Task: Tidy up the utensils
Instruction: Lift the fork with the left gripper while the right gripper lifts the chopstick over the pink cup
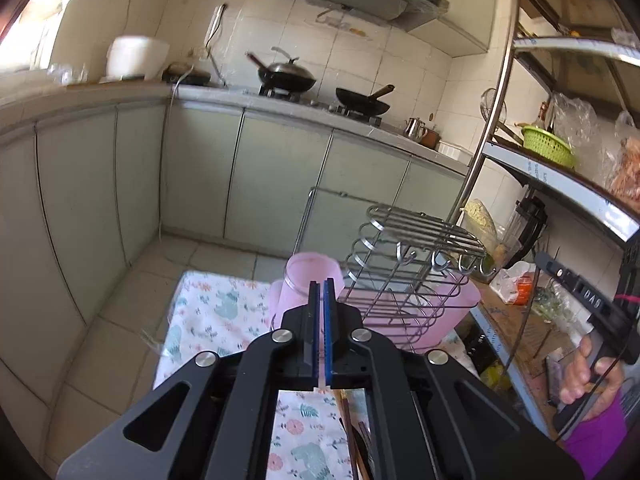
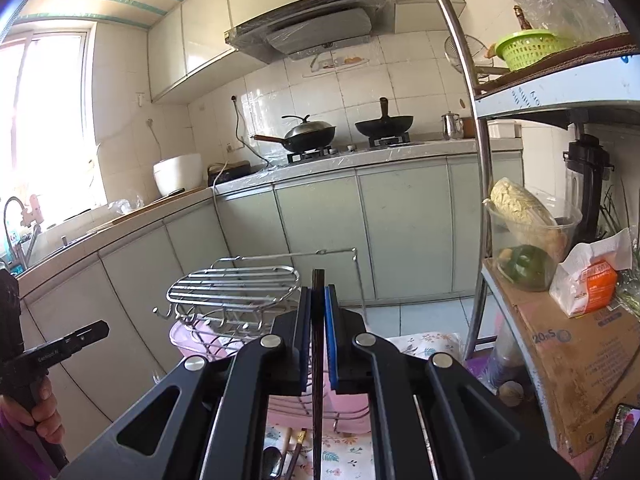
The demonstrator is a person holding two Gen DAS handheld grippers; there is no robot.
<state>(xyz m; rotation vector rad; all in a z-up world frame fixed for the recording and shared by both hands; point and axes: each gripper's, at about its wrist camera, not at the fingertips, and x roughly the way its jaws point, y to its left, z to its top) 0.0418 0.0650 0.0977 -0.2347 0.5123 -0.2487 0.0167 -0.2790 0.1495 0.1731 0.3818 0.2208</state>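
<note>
My right gripper (image 2: 318,292) is shut on a dark chopstick (image 2: 318,360) that stands upright between its blue pads, above the pink tray. My left gripper (image 1: 321,292) is shut, pads nearly touching; only a thin pale sliver shows in the slit and I cannot tell what it is. Just beyond it stands a pink cup (image 1: 304,276) beside a wire drying rack (image 1: 420,232) on a pink tray (image 1: 460,304). More dark chopsticks (image 1: 356,440) lie on the floral cloth (image 1: 216,312) under the left gripper. A spoon (image 2: 272,460) and chopsticks (image 2: 298,444) lie below the right gripper.
A metal shelf unit (image 1: 560,176) stands at the right with a green basket (image 1: 546,146), a blender (image 2: 588,184) and a cardboard box (image 2: 572,360). Cabinets (image 1: 280,176) and a stove with two woks (image 2: 308,132) run along the far wall. A hand (image 1: 588,376) holds the other gripper's handle.
</note>
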